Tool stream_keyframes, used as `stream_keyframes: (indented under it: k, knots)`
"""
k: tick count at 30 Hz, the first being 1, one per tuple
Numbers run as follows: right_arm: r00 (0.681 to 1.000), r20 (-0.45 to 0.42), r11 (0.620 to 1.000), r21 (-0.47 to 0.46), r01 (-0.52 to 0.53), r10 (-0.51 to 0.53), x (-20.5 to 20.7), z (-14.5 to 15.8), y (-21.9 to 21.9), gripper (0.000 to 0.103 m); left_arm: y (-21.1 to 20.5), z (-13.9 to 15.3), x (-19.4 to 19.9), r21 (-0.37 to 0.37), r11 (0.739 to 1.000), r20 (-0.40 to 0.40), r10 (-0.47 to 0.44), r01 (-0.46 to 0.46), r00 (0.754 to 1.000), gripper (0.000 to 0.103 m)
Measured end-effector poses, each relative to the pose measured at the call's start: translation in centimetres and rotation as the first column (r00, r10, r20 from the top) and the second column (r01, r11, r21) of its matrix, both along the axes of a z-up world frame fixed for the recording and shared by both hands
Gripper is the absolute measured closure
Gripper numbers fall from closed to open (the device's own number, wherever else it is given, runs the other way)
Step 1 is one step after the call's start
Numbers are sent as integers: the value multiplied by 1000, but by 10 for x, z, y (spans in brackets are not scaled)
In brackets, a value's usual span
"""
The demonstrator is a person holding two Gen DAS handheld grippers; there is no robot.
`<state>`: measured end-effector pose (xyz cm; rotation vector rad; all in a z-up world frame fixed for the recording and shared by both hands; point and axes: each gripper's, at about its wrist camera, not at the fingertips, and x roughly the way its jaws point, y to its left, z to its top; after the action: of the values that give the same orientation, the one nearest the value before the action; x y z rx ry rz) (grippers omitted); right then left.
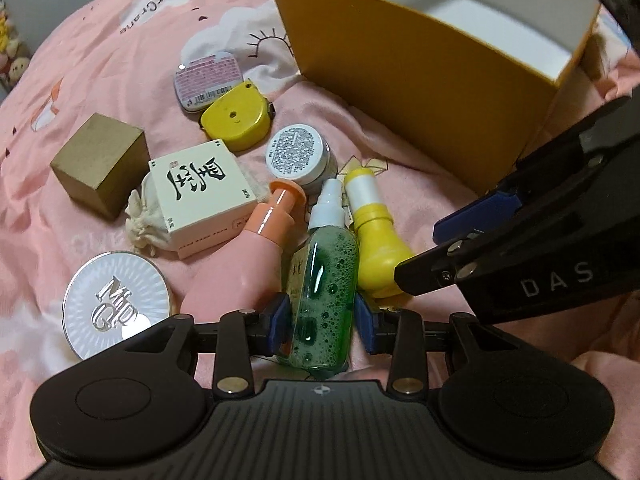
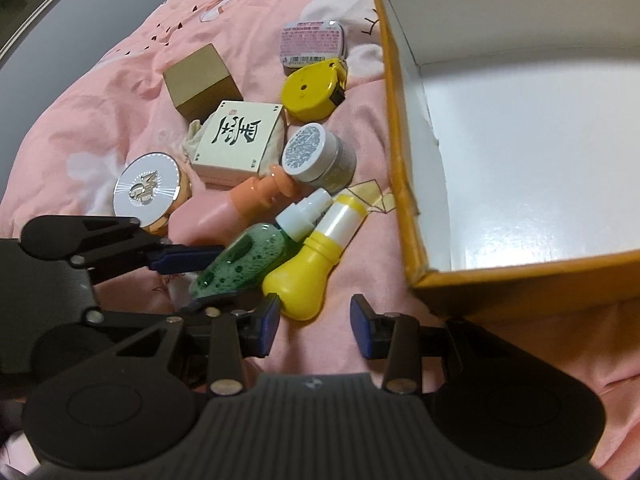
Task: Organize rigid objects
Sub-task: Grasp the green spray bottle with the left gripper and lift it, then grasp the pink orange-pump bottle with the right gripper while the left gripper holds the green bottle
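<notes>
Pink bedding carries the clutter beside your yellow box. Your left gripper has the green spray bottle lying between its jaws, both blue pads at its sides. Your right gripper stands partly spread around bare bedding, its left pad just beside the yellow bottle.

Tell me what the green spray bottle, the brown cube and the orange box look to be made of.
Green spray bottle: clear glossy plastic, probably; foamy green liquid shows through, with glints on it.
Brown cube: matte kraft cardboard or wood; flat dull faces, cannot tell which.
Orange box: stiff paperboard, matte orange outside, white inside, thin folded walls.
</notes>
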<state>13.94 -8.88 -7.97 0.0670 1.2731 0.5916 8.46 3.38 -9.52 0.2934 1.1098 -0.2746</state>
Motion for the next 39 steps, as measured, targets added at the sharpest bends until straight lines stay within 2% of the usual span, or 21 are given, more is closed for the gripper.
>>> stream_keyframes:
  k: [1,7,13,15,18,24,26,28,32,35,39]
  knots:
    - [1000,2,1000,1,-3,3,0,0,1,63,-1,-1,-1,6,1000,6,-5,5,1000,64]
    - [999,37,1000,3,-15,15,-7,9,3,63,5,14,-9,-37,999,56,29,-27,998,69]
    - [996,85,999,26,-37,35,-13,25,6,64,13,42,-27,-79,994,135,90,-80,987,70]
    - [994,96,998,44,-50,45,-13,31,8,67,19,51,-34,-115,988,151,124,-108,981,70]
    - [991,115,996,47,-70,65,-12,38,12,72,29,62,-42,-174,974,173,173,-143,970,70]
    - [983,115,989,19,-149,146,-9,42,28,74,43,91,-48,-213,959,282,244,-187,928,70]
    - [976,135,984,17,-176,172,-5,46,36,74,48,90,-41,-225,953,293,263,-201,919,70]
    - [974,139,982,24,-186,181,3,46,43,76,51,82,-34,-203,953,309,278,-223,909,70]
    - [988,53,988,60,-145,142,24,29,55,78,56,68,-27,-157,954,287,291,-255,913,70]
    - [995,5,993,58,-104,104,28,16,59,77,61,59,-27,-128,946,207,321,-299,924,70]
    - [997,-53,995,83,-50,55,34,1,59,74,68,52,-24,-124,938,164,342,-325,925,70]
